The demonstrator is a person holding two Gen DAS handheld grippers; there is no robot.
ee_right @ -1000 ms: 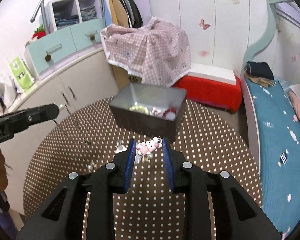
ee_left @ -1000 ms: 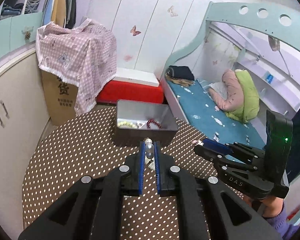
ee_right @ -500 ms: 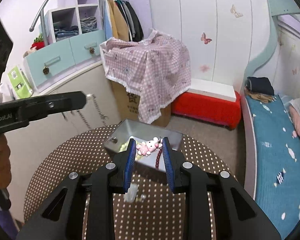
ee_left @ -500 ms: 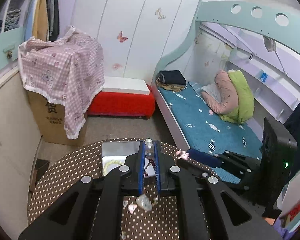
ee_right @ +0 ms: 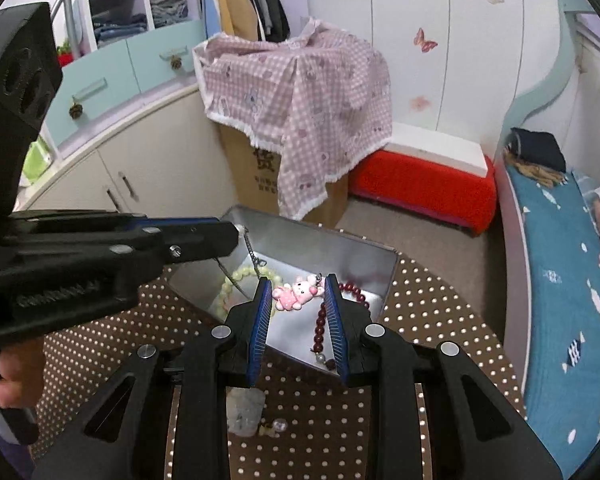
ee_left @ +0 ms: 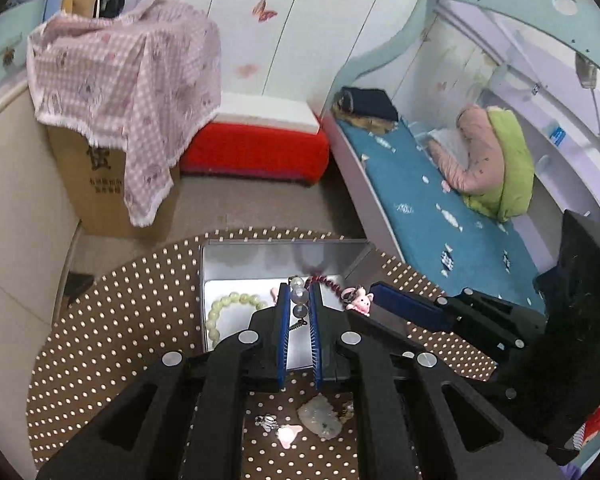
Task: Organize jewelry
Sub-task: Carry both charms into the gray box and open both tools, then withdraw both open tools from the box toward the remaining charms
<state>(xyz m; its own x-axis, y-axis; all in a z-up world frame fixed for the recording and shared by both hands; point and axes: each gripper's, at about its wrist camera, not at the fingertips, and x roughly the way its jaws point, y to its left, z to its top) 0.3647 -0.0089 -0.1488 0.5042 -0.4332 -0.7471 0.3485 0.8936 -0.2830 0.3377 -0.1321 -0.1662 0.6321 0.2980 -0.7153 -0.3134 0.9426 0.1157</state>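
Since both pieces belong in the metal tin [ee_left: 228, 266], each gripper hangs over it — left gripper [ee_left: 299, 308] jaws pinching a pearl chain [ee_left: 299, 298], right gripper [ee_right: 296, 298] jaws pinching a pink bunny charm [ee_right: 296, 295].

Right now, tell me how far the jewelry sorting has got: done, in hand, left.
Done: a pale green bead bracelet and a dark red bead bracelet lie in the metal tin.
In hand: the left hand-held gripper pinches a clear-bead chain over the tin; the right hand-held gripper holds a pink bunny charm above it.
Left: a pale stone and small trinkets on the dotted table.
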